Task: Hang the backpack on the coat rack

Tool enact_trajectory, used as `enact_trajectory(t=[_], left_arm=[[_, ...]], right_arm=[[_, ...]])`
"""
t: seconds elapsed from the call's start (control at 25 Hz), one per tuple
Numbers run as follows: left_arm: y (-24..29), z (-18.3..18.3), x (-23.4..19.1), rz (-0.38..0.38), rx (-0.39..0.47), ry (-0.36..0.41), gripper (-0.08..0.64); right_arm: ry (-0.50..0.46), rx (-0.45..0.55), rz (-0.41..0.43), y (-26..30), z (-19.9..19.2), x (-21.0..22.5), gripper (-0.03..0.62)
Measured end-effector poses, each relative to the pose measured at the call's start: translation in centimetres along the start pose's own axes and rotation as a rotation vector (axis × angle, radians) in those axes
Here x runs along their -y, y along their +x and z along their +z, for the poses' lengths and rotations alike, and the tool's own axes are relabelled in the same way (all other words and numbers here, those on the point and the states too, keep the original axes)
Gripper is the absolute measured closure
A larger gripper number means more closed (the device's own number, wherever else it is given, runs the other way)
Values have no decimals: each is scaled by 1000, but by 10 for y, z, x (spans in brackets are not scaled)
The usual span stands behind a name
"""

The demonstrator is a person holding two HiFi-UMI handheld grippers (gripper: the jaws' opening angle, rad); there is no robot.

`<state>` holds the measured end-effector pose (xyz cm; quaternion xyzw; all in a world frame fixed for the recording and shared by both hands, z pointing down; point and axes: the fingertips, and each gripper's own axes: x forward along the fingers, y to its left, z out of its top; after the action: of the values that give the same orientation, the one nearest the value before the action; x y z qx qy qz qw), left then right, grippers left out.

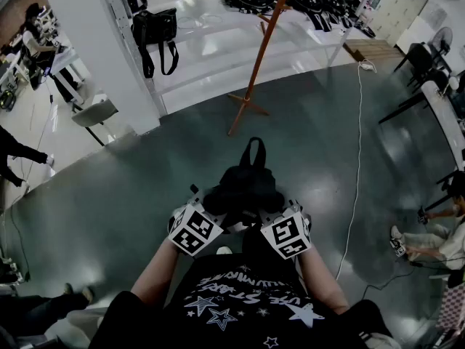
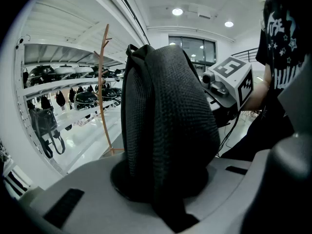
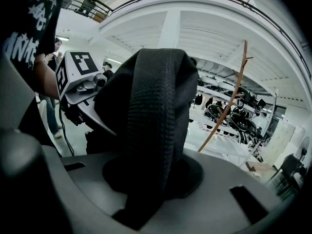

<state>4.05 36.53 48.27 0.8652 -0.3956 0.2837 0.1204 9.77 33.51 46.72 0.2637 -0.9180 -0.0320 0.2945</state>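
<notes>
Only the head view showed the whole layout. The backpack (image 1: 243,187) hung over the dark floor (image 1: 131,195) just in front of the person, between the left tool (image 1: 208,214) and the right tool (image 1: 273,214). Its top loop pointed to the far side, toward the orange coat rack (image 1: 256,64). The rack stood well apart from the backpack, its feet near the white shelves (image 1: 211,57), and a white cable (image 1: 357,151) ran across the floor on the right.

From that view the marker cubes and the black fabric covered both sets of jaws, so the grip showed only in the 2 gripper views. In the left gripper view the jaws were almost closed and pinched a wide, black mesh strap (image 2: 168,130) of the backpack. The strap rose straight up from between them and filled the middle of the frame, with the rack to its left and the right tool to its right. In the right gripper view the jaws were likewise nearly together and clamped on a padded strap of the same backpack. There the rack leaned across the far right and the left tool showed on the left.
</notes>
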Motion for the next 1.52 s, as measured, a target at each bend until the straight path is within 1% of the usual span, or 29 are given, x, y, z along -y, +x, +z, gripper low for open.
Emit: enact_trajectory(t=[0.28, 0.52, 0.72, 0.92, 1.12, 1.24, 1.36, 1.52], left_arm=[[-16, 4, 12, 19, 16, 13, 493], [-29, -8, 22, 16, 13, 1, 492], [-34, -19, 29, -10, -11, -4, 493], [-28, -27, 24, -23, -37, -3, 492], [-5, -26, -14, 3, -49, -37, 492], [12, -17, -42, 25, -63, -34, 493], [35, 1, -78, 45, -76, -17, 492], [71, 33, -127, 71, -75, -6, 492]], right_arm=[[-14, 47, 1, -16, 14, -10, 502], [-15, 34, 9, -21, 11, -30, 502], [20, 2, 14, -23, 2, -43, 502], [37, -3, 41, -12, -3, -44, 500], [29, -2, 74, 27, 1, -18, 499], [33, 18, 95, 52, 5, 6, 499], [44, 41, 107, 80, 16, 42, 499], [44, 72, 112, 115, 32, 100, 499]])
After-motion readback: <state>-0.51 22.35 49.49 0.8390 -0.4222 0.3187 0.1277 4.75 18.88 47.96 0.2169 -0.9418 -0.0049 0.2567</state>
